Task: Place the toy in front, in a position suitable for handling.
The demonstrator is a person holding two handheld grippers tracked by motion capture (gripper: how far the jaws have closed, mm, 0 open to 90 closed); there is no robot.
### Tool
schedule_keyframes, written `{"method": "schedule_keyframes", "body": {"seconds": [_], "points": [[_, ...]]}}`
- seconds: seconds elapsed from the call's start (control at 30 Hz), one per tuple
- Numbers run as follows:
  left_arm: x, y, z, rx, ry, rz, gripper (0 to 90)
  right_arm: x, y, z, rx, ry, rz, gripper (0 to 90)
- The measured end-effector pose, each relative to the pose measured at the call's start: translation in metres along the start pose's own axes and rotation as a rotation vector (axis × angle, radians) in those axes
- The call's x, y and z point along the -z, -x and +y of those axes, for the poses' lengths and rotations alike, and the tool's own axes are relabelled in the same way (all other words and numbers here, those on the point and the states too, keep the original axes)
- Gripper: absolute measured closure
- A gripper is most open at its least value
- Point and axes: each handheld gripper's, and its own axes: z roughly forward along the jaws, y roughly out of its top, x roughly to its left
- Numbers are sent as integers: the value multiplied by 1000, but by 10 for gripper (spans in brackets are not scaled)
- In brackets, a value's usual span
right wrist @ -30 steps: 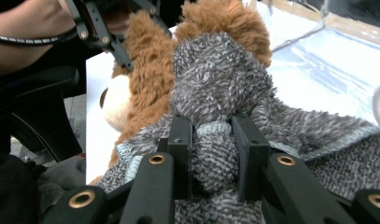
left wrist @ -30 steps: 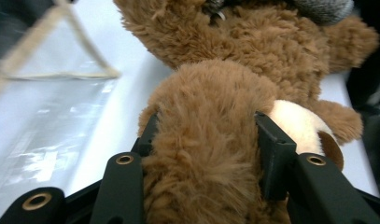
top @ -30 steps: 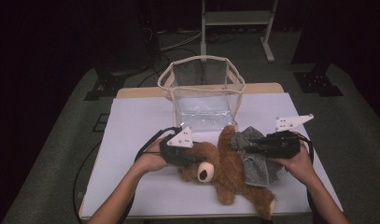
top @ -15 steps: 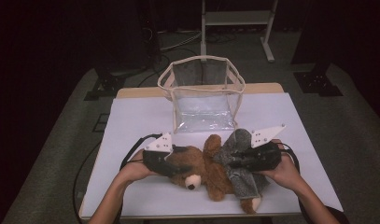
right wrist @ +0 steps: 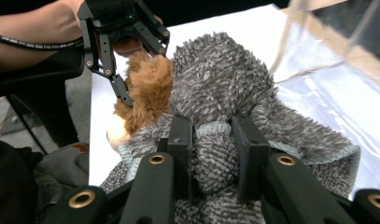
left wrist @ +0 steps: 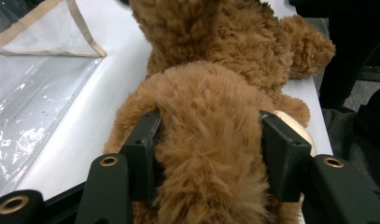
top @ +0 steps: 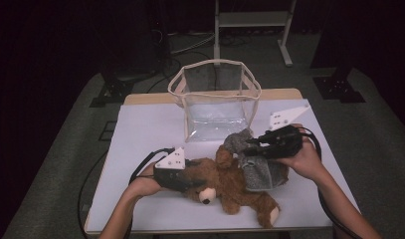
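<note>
One teddy bear (top: 230,186) lies on the table (top: 140,129), long axis left-right, apparently face-up. Left gripper (left wrist: 208,154) clamps its limb; right gripper (right wrist: 211,149) clamps its one grey garment (right wrist: 234,88).

The high view is dim at its edges and brighter at the middle; light falls from above onto the white table (top: 140,129), while the floor toward nine and three o'clock sinks into near black; the picture is soft and grainy. In the left gripper view the teddy bear (left wrist: 211,154) is evenly lit, its near fur slightly blurred; the clear plastic bag (left wrist: 33,107) at nine o'clock throws small white glints. In the right gripper view the tabletop at one o'clock is washed out.
</note>
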Motion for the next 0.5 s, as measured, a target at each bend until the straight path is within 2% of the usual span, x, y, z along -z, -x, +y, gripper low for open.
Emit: {"method": "schedule_keyframes", "body": {"seconds": [0.1,0.13,0.17,0.23,0.27,0.37,0.5], "points": [[1,3,1,-21,-7,3,445,-23,0,2,4,-68,24,708],[1,3,1,-21,-7,3,443,-23,0,2,4,-68,24,708],[1,4,1,-30,-13,3,439,-41,1,-4,-4,-120,43,708],[1,4,1,-32,-15,-4,430,-52,-1,-10,6,-179,32,707],[1,4,0,-31,-11,-5,429,-54,-2,-13,2,-185,31,707],[1,4,0,-24,-6,-3,424,-41,0,-17,-15,-153,28,706],[1,4,0,-23,-6,-5,415,-18,0,-32,-50,-148,7,706]]}}
